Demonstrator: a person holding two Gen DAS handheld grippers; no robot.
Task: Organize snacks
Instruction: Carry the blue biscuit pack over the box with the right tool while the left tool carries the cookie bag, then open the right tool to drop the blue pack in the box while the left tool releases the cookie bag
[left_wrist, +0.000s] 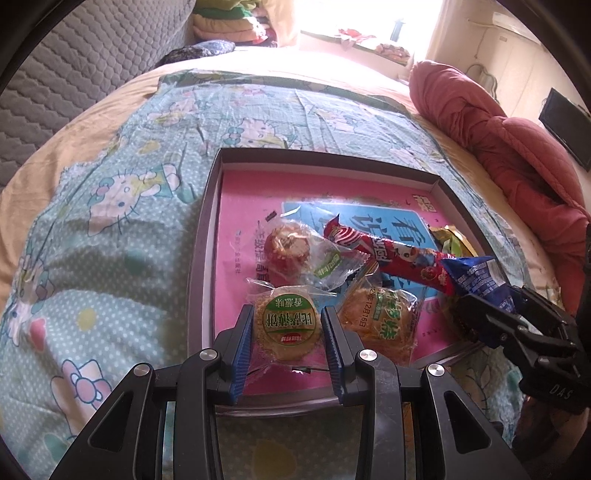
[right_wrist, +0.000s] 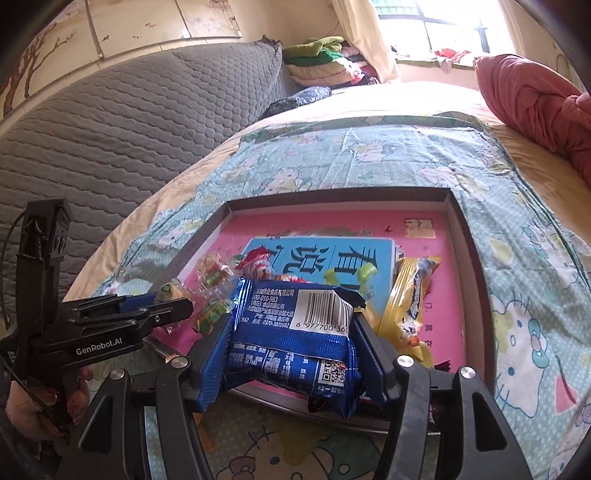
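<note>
A shallow box (left_wrist: 201, 258) with a dark rim and a pink floor lies on the bed and holds several snack packets. My left gripper (left_wrist: 287, 314) is shut on a round cake (left_wrist: 286, 334) in a clear wrapper with a green label, just above the box's near left part. Seen from the right wrist, the left gripper (right_wrist: 173, 300) stands at the box's left edge with that cake (right_wrist: 170, 291). My right gripper (right_wrist: 291, 325) is shut on a blue packet (right_wrist: 291, 332) with a barcode, held over the box's (right_wrist: 476, 280) near edge. In the left wrist view the right gripper (left_wrist: 491, 299) and blue packet (left_wrist: 476, 280) are at the right.
In the box lie a red stick packet (left_wrist: 399, 258), two more wrapped cakes (left_wrist: 288, 247) (left_wrist: 380, 321) and a yellow packet (right_wrist: 406, 306). The bed has a cartoon-cat sheet (left_wrist: 122, 192). A red quilt (left_wrist: 498, 140) lies at the right, a grey quilted cover (right_wrist: 129, 122) at the left.
</note>
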